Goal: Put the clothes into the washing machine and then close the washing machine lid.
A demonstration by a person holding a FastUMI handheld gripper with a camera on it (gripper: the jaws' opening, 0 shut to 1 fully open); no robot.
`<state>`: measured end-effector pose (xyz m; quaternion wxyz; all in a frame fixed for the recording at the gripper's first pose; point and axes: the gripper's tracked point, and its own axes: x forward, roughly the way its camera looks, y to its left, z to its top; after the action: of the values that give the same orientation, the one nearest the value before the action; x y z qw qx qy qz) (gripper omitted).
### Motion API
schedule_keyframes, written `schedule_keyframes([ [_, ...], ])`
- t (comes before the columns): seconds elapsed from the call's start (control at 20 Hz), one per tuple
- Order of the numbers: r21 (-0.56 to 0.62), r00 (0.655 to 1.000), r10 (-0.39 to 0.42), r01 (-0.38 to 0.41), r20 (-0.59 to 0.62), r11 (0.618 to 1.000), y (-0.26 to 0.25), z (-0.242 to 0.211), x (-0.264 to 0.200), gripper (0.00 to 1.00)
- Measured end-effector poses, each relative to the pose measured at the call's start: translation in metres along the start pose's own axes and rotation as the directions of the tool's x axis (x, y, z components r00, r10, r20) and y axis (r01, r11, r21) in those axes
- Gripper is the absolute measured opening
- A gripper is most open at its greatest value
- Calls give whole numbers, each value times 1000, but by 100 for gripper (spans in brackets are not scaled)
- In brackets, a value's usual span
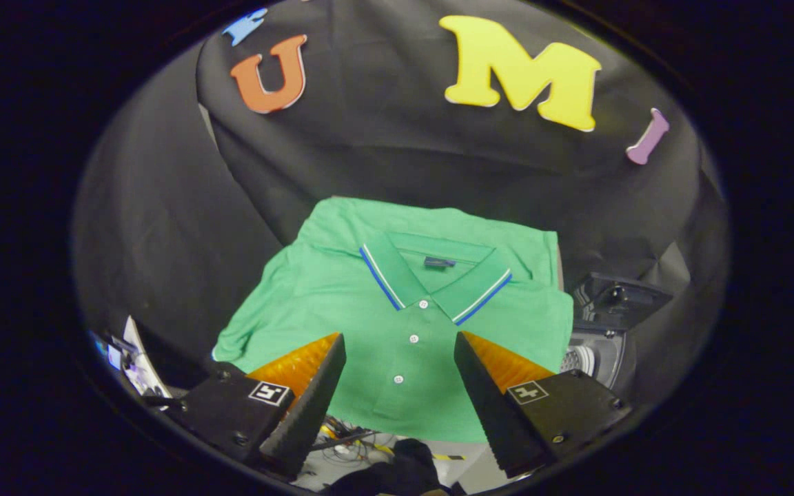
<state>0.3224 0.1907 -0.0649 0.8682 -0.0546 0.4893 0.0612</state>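
a: where's the shirt (397,324)?
b: centre of the frame, spread flat, collar toward the top, just ahead of the gripper (400,355).
a: fingers?
b: wide apart, lower centre, holding nothing.
a: else?
b: a dark device (611,324) right of the shirt; cables (359,441) at the bottom.

Two wedge-shaped fingers (314,396) are seen on the gripper (400,344), each tapering to a point, with a ribbed inner face and a finely textured outer face. Each finger is mounted on a blocky black base fastened with small round screws. A white square tag with a black pattern is fixed on each base.
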Motion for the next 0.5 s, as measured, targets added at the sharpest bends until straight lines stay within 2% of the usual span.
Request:
schedule_keyframes([
  [0.1, 12, 998, 14, -13, -66, 1000, 2, 0, 13, 99],
  [0.25, -17, 992, -9, 7, -126, 1000, 1, 1, 25, 98],
  [0.5, -1, 952, -44, 46, -304, 999, -9, -19, 49, 98],
])
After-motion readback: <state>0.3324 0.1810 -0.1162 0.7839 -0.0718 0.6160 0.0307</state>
